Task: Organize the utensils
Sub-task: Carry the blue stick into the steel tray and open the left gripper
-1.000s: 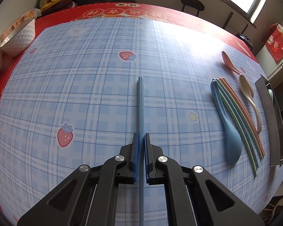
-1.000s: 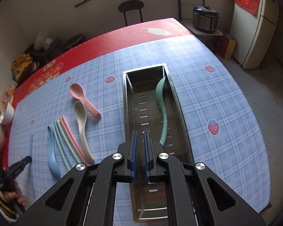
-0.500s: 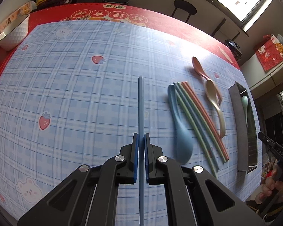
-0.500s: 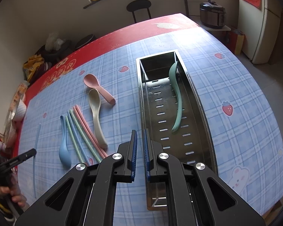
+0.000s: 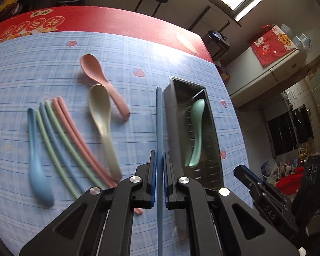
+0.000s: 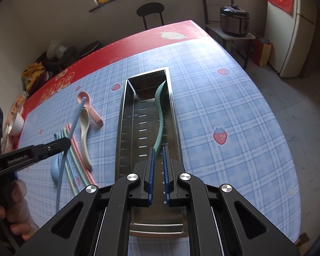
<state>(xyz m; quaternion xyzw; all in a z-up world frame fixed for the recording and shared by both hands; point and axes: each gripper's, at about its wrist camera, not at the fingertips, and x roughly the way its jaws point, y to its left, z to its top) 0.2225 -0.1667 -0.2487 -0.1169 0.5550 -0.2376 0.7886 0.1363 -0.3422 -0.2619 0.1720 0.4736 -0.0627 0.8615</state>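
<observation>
1. Left tongs point(image 5: 159, 177) pinch the blue chopstick point(image 5: 159, 117) above the counter point(image 6: 234, 106), beside the metal tray point(image 6: 122, 115).
2. Line it up lengthwise over the tray, lower, then release.
3. Right tongs point(image 6: 157, 170), narrow and empty, hover over the tray; keep them clear.

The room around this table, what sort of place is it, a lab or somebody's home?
Most likely a home kitchen or dining room. A rice cooker sits on a side stand beside a white fridge, and the table wears a strawberry-print tablecloth with plastic spoons laid out.
</observation>
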